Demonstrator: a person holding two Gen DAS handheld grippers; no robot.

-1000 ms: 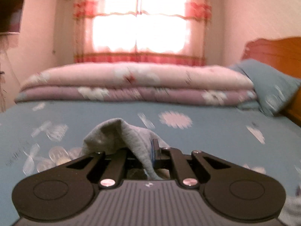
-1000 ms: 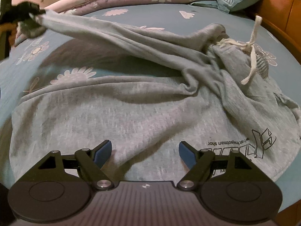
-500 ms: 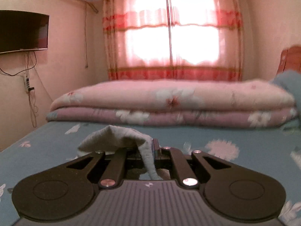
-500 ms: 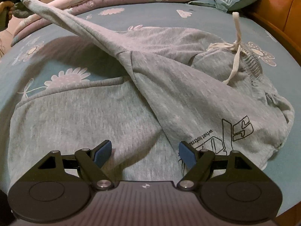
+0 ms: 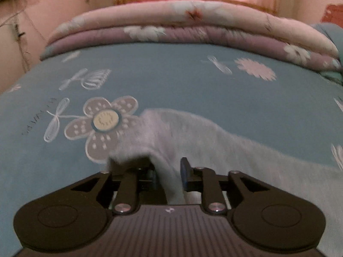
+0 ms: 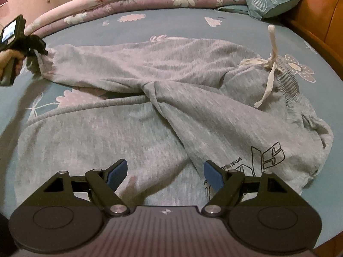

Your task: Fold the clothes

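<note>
My left gripper (image 5: pixel 168 172) has its jaws opening, the trouser cuff (image 5: pixel 150 141) loose between them. The grey trousers (image 6: pixel 150 111) lie spread on the bed (image 6: pixel 193 27), waistband toward two o'clock. My right gripper (image 6: pixel 165 174) hovers over them, jaws wide and empty.

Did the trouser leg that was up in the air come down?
Yes. In the right wrist view the far trouser leg has dropped from up near the folded quilt onto the bedsheet. The left tongs are opening, cuff between them.
</note>
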